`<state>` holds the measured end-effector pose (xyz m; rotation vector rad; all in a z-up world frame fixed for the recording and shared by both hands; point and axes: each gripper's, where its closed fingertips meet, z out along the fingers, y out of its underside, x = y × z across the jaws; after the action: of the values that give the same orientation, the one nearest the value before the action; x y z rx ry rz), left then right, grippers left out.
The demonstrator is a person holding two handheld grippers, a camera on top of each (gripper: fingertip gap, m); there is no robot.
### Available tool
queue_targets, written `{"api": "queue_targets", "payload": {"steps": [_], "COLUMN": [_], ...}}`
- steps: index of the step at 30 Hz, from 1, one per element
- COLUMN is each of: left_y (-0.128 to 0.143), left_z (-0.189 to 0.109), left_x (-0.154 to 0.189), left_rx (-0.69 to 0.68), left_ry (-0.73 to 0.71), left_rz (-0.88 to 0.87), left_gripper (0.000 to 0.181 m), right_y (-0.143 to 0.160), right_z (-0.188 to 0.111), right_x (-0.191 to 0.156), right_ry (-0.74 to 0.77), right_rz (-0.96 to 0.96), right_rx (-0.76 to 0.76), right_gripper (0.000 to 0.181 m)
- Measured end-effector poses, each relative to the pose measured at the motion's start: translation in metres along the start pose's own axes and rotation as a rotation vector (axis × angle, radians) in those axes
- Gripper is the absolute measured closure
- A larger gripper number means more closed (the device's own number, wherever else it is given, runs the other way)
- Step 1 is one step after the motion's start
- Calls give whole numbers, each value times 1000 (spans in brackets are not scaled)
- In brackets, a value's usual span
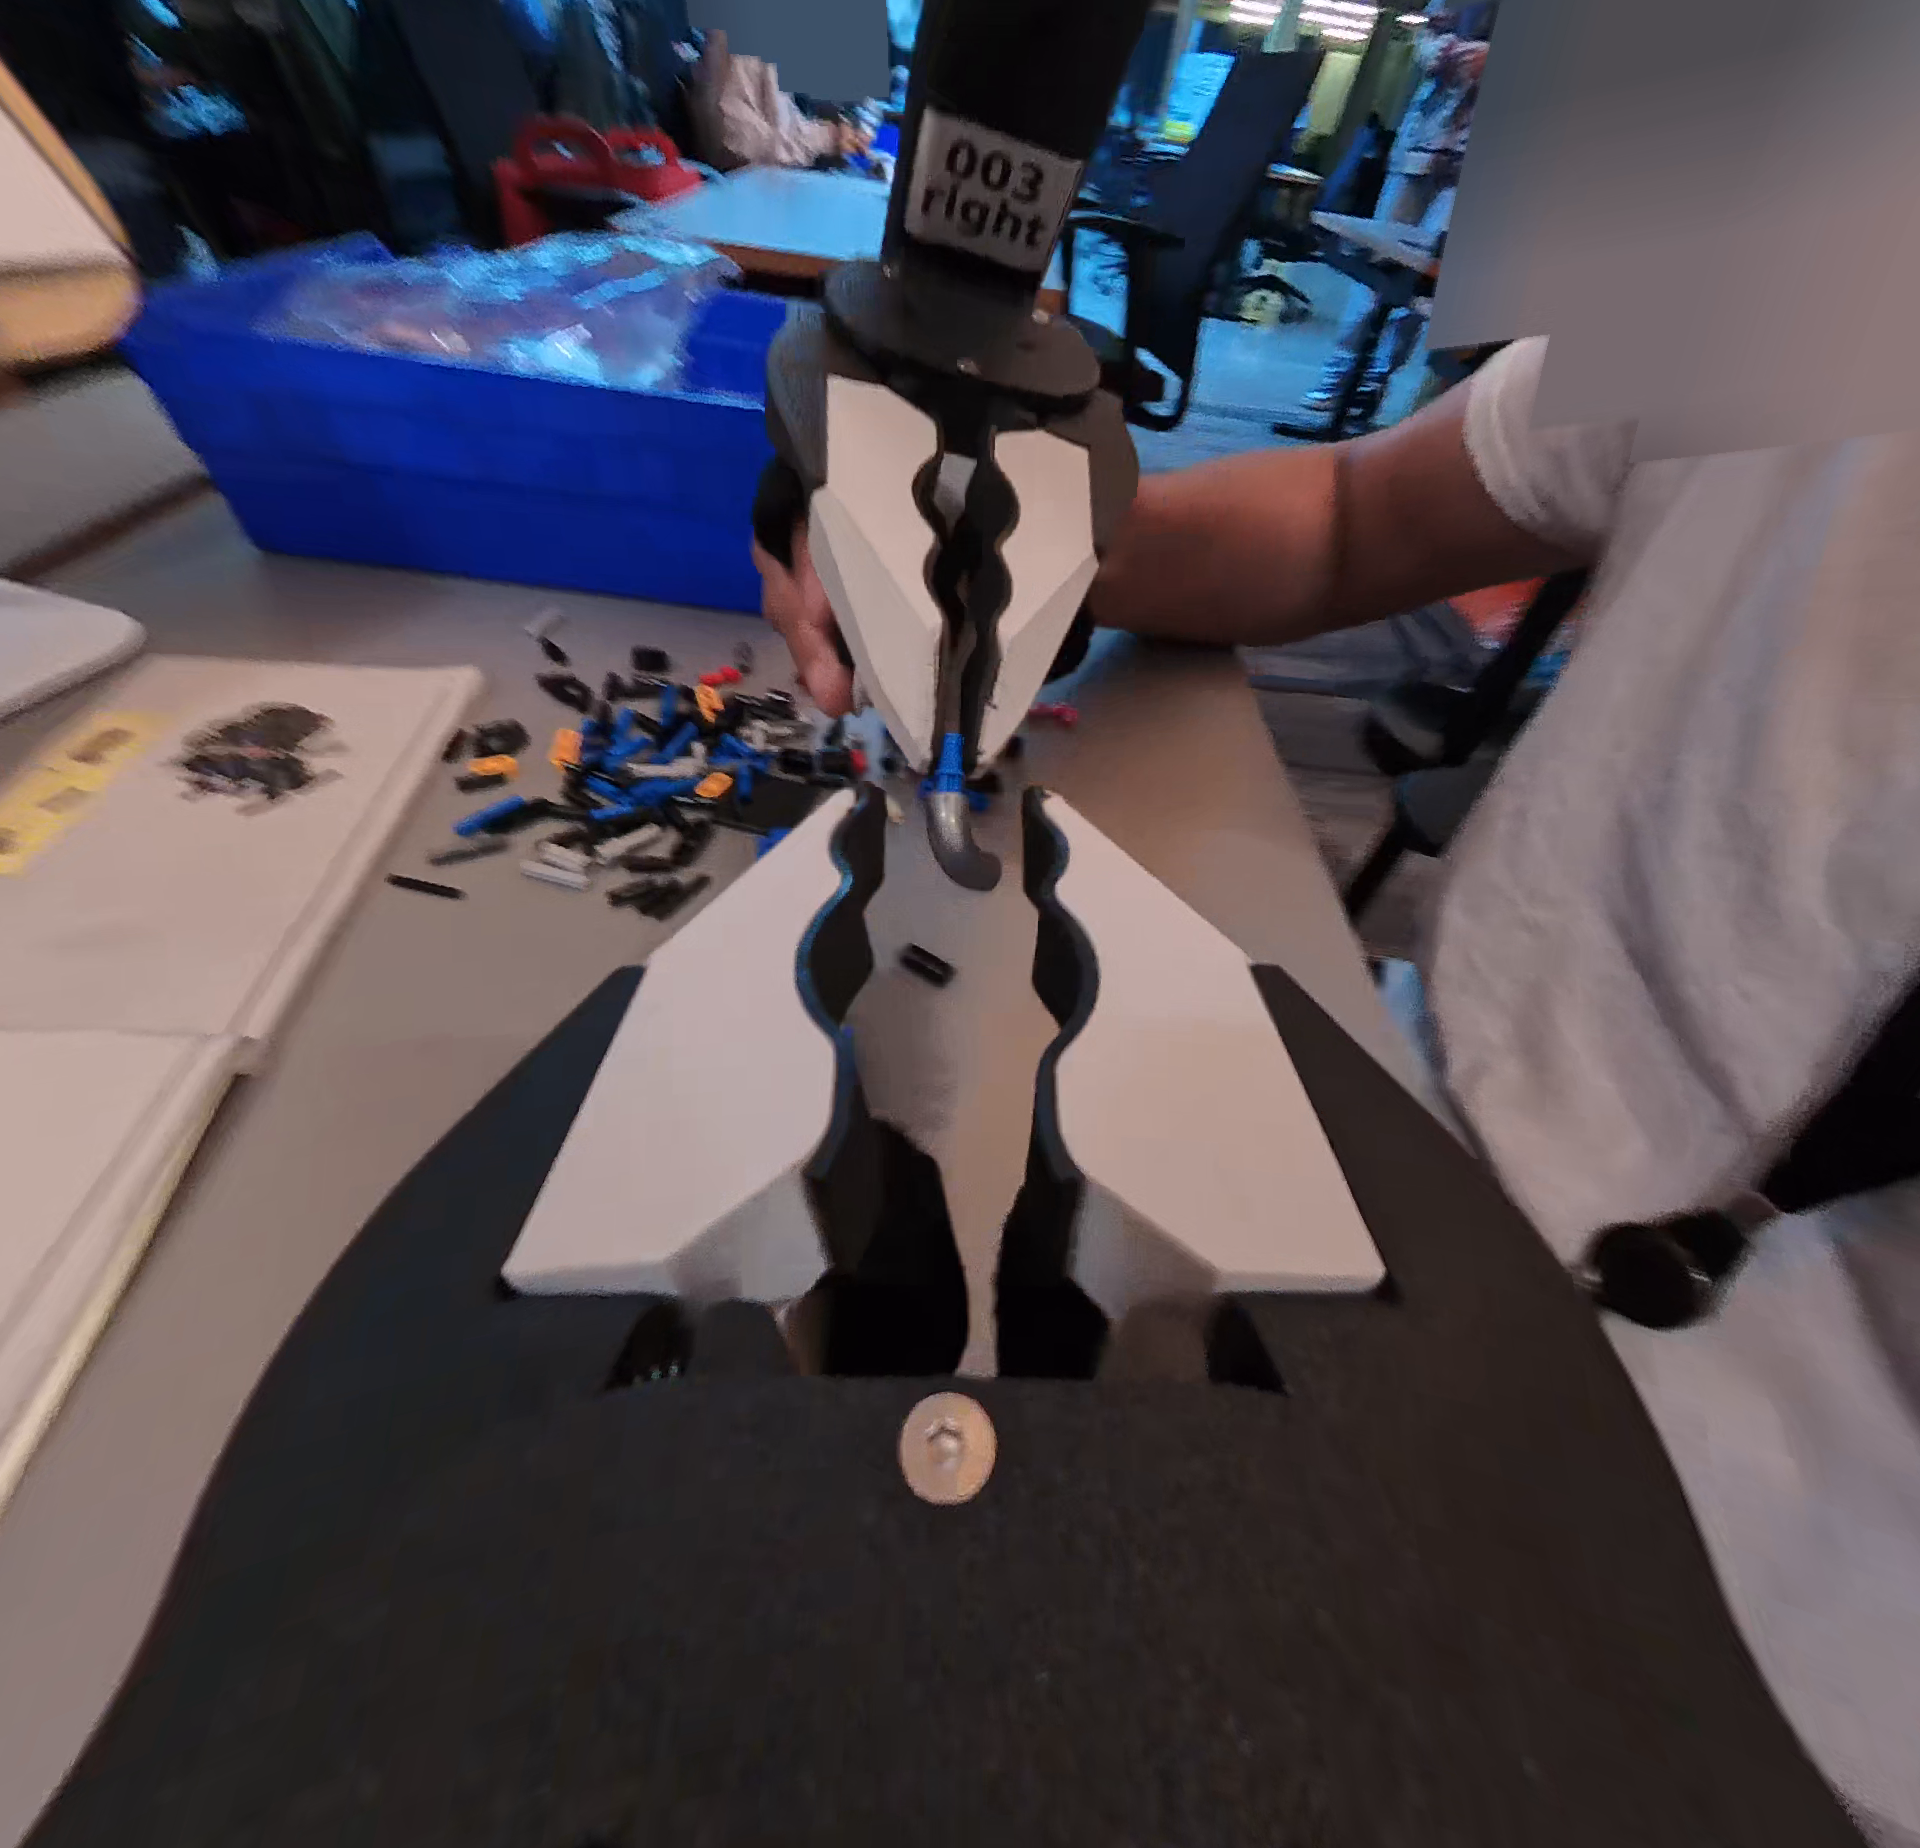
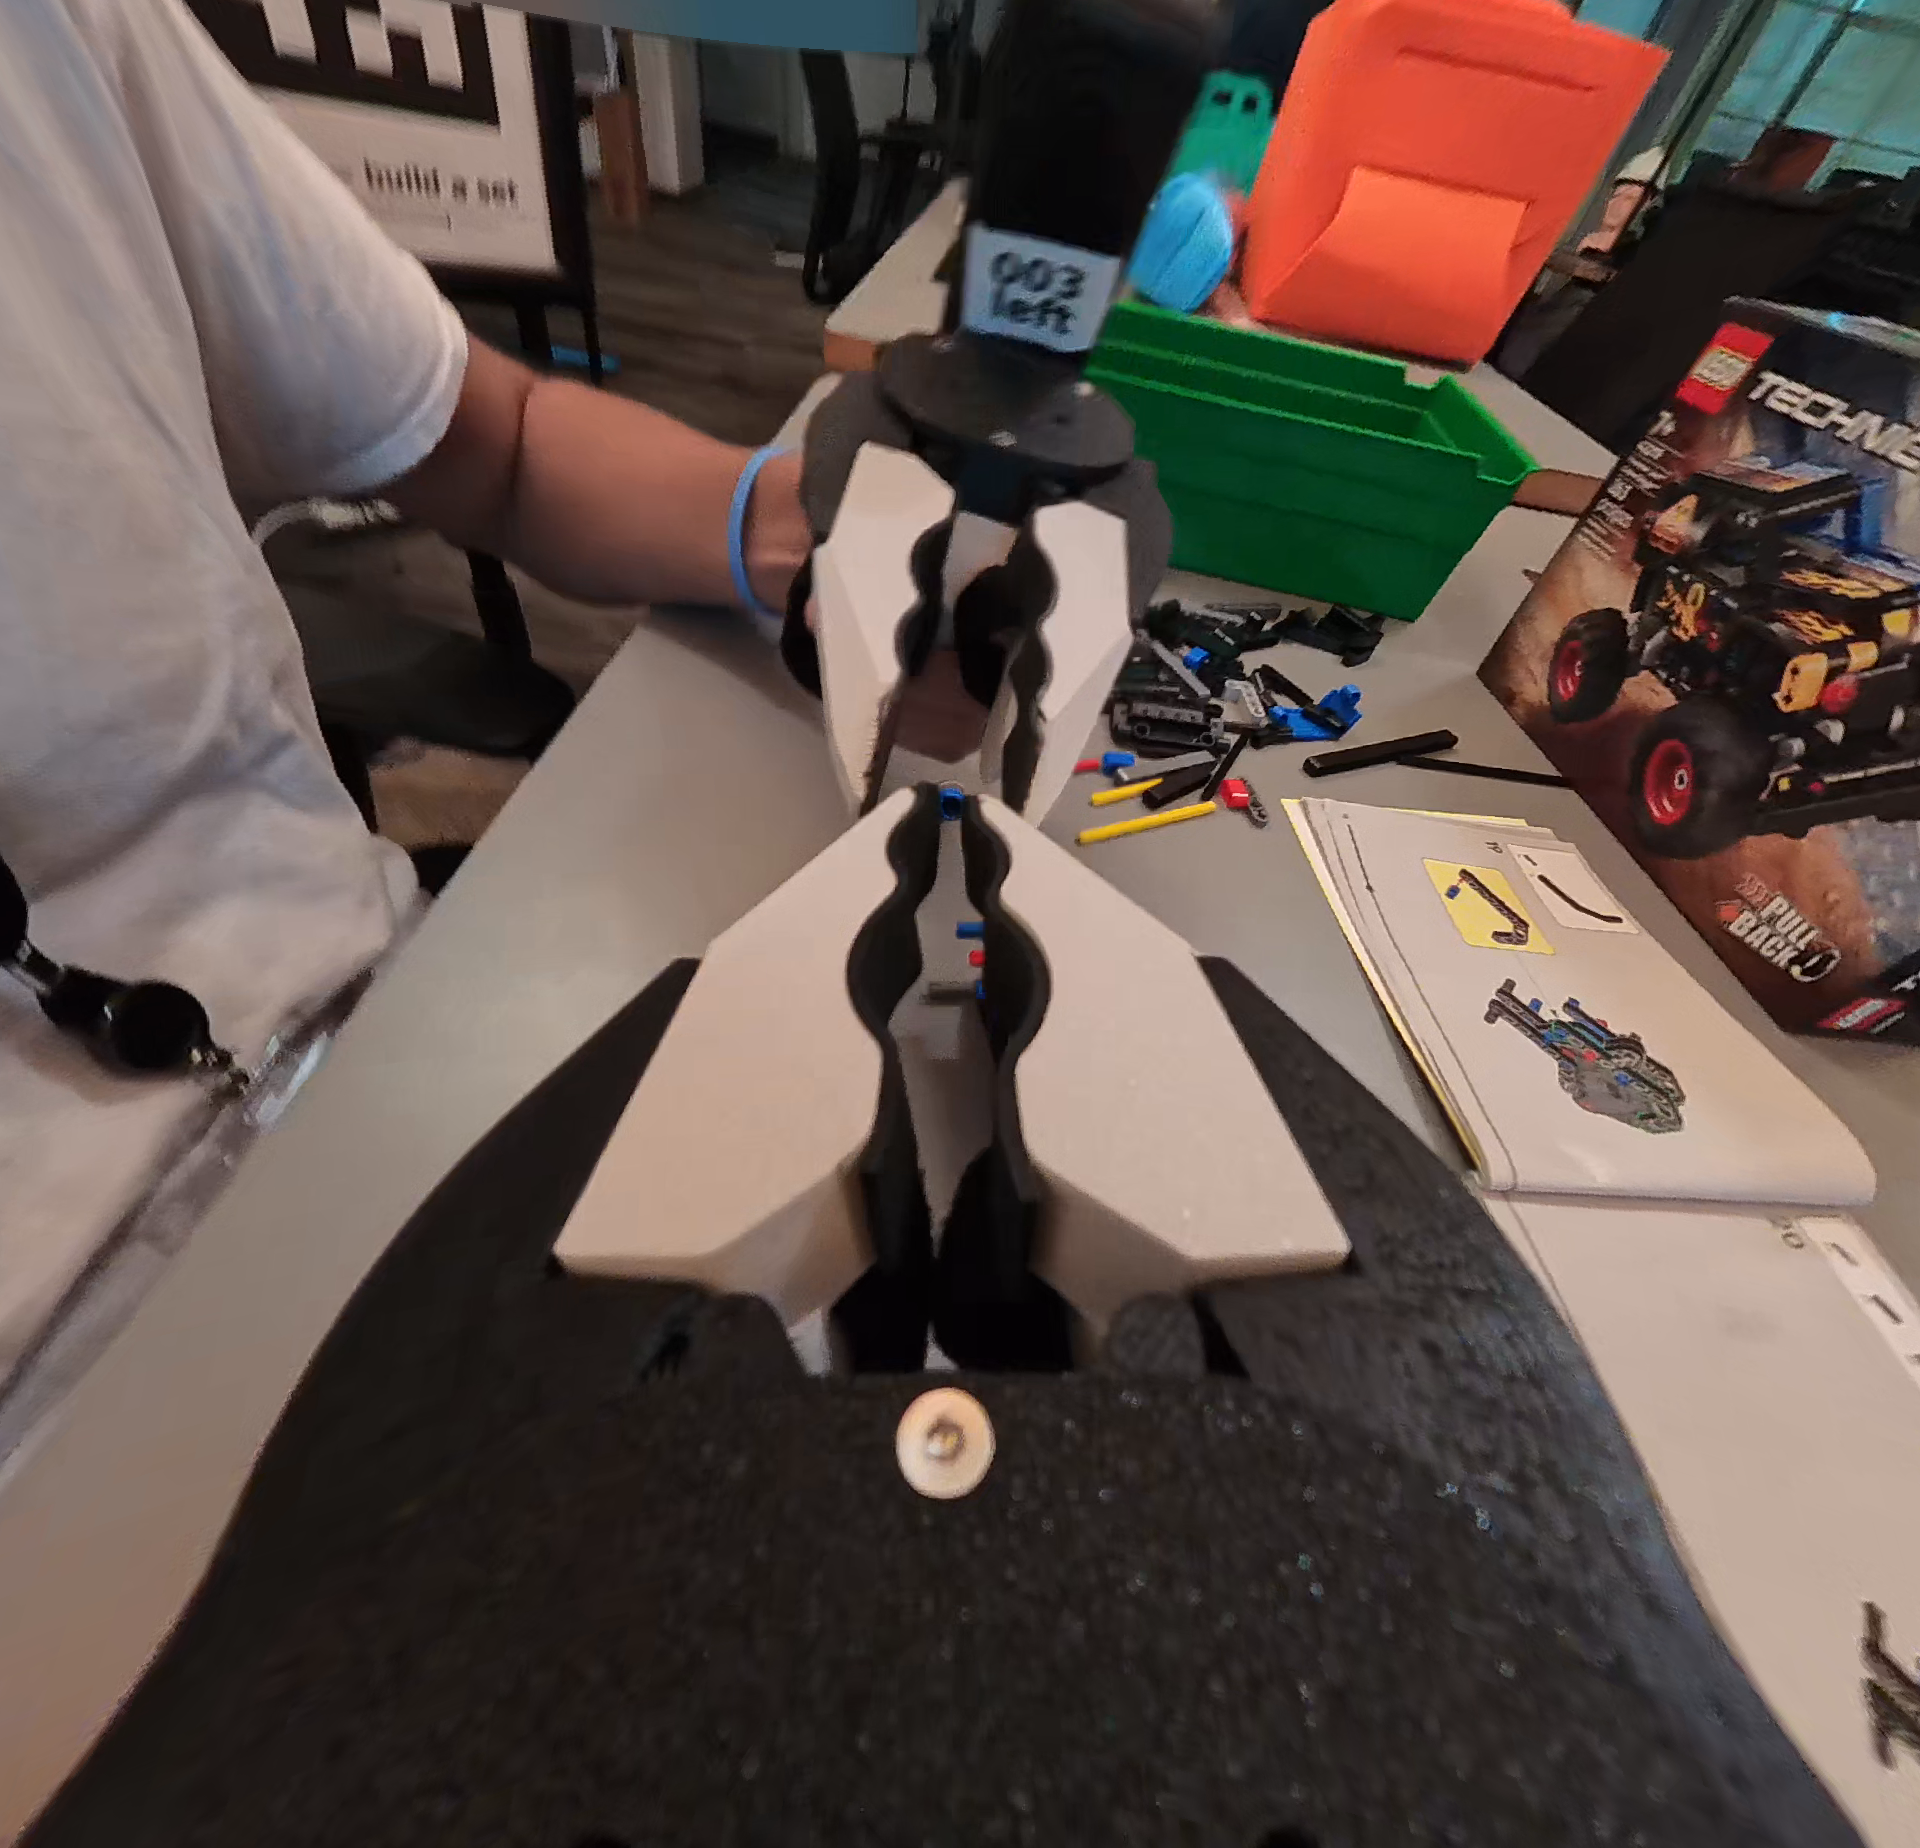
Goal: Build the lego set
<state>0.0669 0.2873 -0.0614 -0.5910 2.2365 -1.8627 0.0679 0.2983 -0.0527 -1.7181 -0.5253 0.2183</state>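
The right gripper (image 1: 951,749) is clamped on a curved grey piece with a blue pin (image 1: 948,772), holding it out so the left gripper (image 1: 945,811), jaws apart, can close around it above the table (image 1: 1143,842)

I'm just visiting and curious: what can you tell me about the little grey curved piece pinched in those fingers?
The grey curved piece is a small, plastic-looking tube bent like an elbow, with a blue pin at its upper end. The right gripper pinches it at that blue end, so the bend hangs down free, seemingly clear of the table, between the tips of the open left gripper.
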Motion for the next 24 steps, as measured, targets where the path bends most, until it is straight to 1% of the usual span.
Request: {"api": "queue_targets", "payload": {"steps": [1,3,6,7,8,9,11,13,14,16,17,20,22,24], "left_y": [-3,-7,-14,-15,-14,-12,-10,-10,-9,-9,-10,-8,-7,-7], "left_z": [0,-3,-10,-12,-11,-8,-2,0,0,-2,-2,-3,-4,-3], "left_x": [-4,-17,-40,-44,-45,-43,-39,-37,-37,-39,-38,-40,-42,-40], "left_rx": [10,20,11,-5,-20,-29,-15,-2,-3,-8,-11,-40,-52,-56], "left_ry": [-50,-205,-492,-562,-600,-603,-577,-552,-549,-571,-576,-590,-604,-594], "left_rz": [47,173,421,497,549,565,527,482,475,498,514,537,551,562], "left_gripper": [154,150,143,143,141,138,136,137,141,156,161,163,160,170], "right_y": [-3,-9,-16,-17,-18,-17,-14,-14,-14,-12,-10,-11,-9,-9], "right_z": [-3,-8,-15,-15,-15,-14,-11,-8,-7,-5,-4,-3,-2,-2], "right_x": [5,15,30,32,33,34,34,28,28,26,25,24,25,26], "right_ry": [12,41,100,110,120,142,185,174,175,182,184,177,174,173], "right_rz": [37,104,218,241,236,210,132,109,105,78,64,64,75,78], "right_rx": [31,91,183,200,211,209,193,182,174,148,136,147,133,143], "right_gripper": [178,178,178,178,178,178,178,178,178,178,178,178,178,178]}}
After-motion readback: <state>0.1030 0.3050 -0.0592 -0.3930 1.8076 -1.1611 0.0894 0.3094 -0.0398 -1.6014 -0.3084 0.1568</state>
